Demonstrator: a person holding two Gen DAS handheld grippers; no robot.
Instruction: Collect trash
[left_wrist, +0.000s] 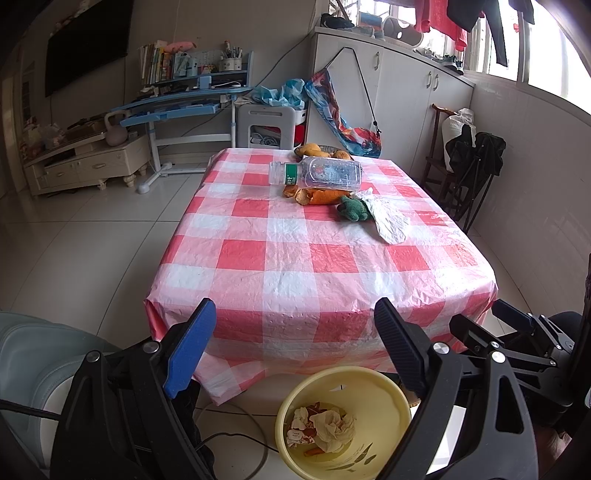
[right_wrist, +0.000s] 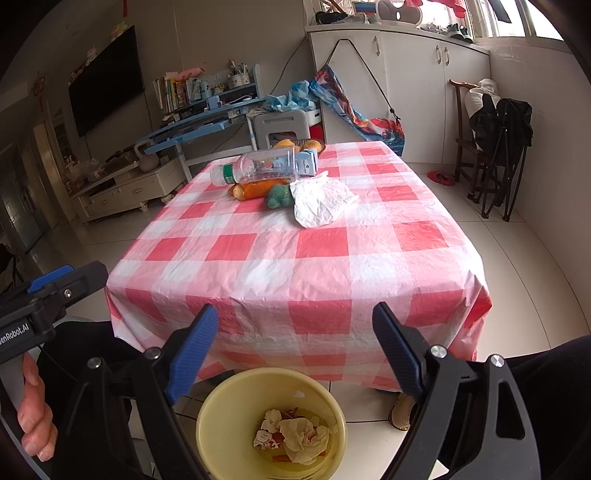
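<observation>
Below and between my fingers (left_wrist: 192, 343) stands the bin (left_wrist: 391, 398) with crumpled paper (left_wrist: 332, 428) inside. Beyond my fingertips, the table (left_wrist: 295, 266); at its far end, bottle (left_wrist: 317, 173) behind peel (left_wrist: 314, 195), tissue (left_wrist: 388, 218) right.

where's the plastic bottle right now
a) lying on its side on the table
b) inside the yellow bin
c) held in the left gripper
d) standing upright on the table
a: the bottle lies on its side on the far part of the table, over the orange peel; the bin holds only crumpled scraps, and the left gripper is open and empty.
</observation>
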